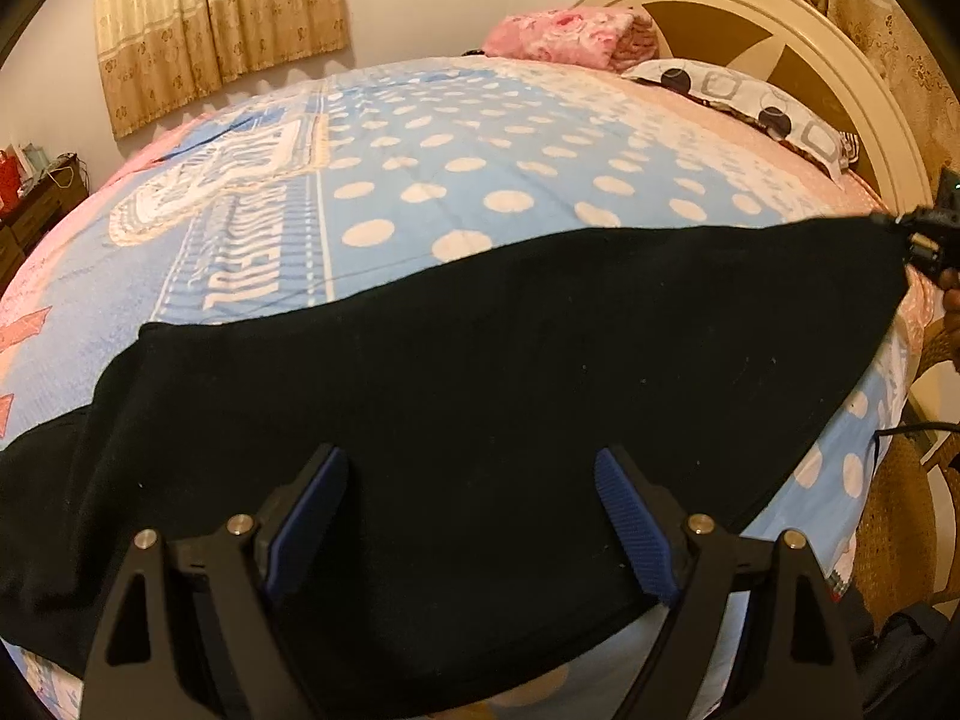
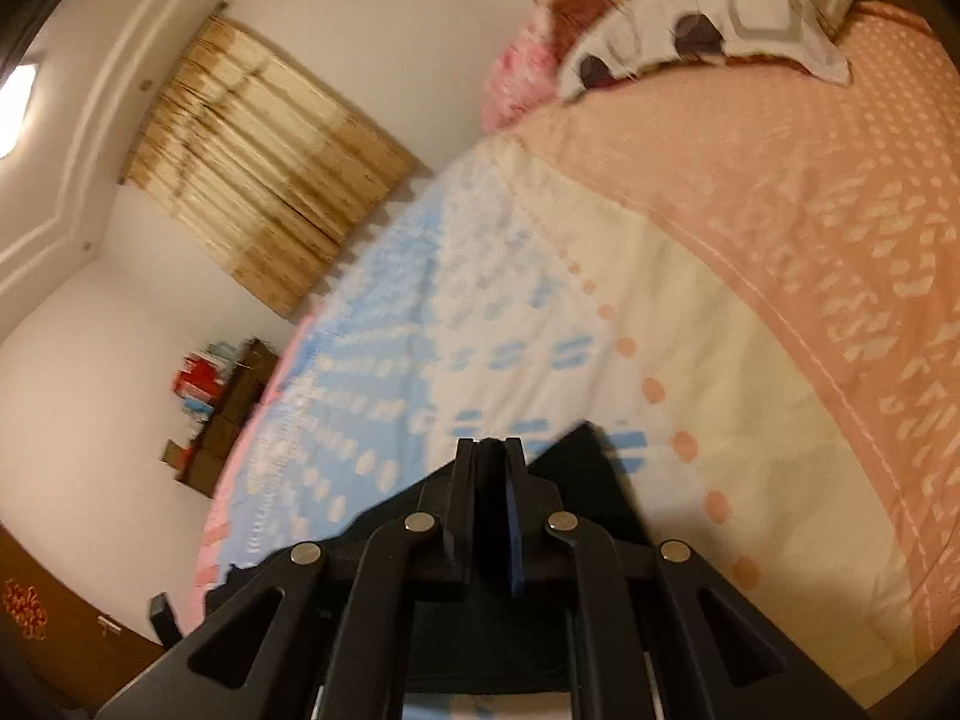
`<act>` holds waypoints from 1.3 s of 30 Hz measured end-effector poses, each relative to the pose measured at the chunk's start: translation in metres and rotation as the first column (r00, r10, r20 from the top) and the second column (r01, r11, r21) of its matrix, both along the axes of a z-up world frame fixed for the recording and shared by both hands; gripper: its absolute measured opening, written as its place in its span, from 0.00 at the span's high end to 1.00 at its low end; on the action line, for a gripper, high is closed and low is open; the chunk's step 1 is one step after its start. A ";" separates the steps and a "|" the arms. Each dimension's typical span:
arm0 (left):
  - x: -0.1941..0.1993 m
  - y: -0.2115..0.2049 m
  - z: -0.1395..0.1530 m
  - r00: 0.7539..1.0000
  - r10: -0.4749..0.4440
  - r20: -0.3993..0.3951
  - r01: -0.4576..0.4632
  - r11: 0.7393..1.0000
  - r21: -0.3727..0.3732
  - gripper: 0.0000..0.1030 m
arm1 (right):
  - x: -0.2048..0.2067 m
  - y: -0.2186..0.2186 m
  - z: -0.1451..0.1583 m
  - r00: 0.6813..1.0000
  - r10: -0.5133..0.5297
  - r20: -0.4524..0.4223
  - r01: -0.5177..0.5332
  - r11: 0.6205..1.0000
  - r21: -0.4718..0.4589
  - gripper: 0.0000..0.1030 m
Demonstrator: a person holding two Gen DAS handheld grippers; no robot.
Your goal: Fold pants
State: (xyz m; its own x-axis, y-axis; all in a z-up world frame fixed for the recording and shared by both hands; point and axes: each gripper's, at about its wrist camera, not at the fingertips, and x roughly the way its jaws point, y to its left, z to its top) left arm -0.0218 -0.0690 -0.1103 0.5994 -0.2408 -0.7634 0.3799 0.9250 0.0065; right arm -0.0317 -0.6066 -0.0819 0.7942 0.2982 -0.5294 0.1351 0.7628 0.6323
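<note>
1. A bedroom with pale walls: a bed (image 1: 480, 138) fills most of both views, covered by a blanket of light blue with cream dots, cream bands and a peach border.
2. In the left wrist view, tan curtains (image 1: 222, 24) hang at the upper left of the frame, and a curved cream headboard (image 1: 780, 30) arcs across the upper right.
3. Below the headboard lie a white pillow with dark circles (image 1: 750, 99) and, to its left, a folded pink blanket (image 1: 564, 39).
4. A dark dresser (image 1: 36, 210) with red items on top sits at the left edge.
5. The black pants (image 1: 480, 372) spread across the lower half of the left wrist view, lying on the blue blanket, the fabric drawn out to a point at the right edge.
6. The left gripper (image 1: 471, 516) sits at the bottom centre above the pants, its blue-padded fingers (image 1: 312, 516) spread wide with nothing between them.
7. The right gripper (image 1: 927, 246) appears at the right edge of that view, pinching the pointed corner of the pants (the cloth looks taut toward it).
8. In the right wrist view, which is motion-blurred, the right gripper (image 2: 489, 450) is at bottom centre with its fingers pressed together on black fabric; the pants (image 2: 576, 462) show beside and beneath them.
</note>
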 end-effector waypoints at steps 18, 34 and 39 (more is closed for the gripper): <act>-0.002 -0.004 -0.001 1.000 -0.015 0.003 0.015 1.000 0.002 0.12 | 0.012 -0.018 -0.043 0.991 0.090 -0.099 -0.060 0.960 0.273 0.53; -0.003 -0.003 -0.004 0.999 -0.031 0.010 0.030 1.000 0.004 0.08 | 0.027 -0.016 -0.045 0.994 0.027 0.103 -0.061 0.939 0.339 0.97; -0.005 -0.005 -0.006 0.999 -0.043 0.022 0.042 0.999 0.010 0.05 | 0.027 -0.012 -0.046 0.998 -0.059 0.014 0.056 0.989 0.138 0.96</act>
State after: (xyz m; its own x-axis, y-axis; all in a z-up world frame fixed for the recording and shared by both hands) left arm -0.0264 -0.0741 -0.1164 0.6053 -0.2590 -0.7526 0.4186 0.9078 0.0243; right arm -0.0051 -0.6188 -0.1276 0.8212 0.3205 -0.4721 0.1639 0.6601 0.7331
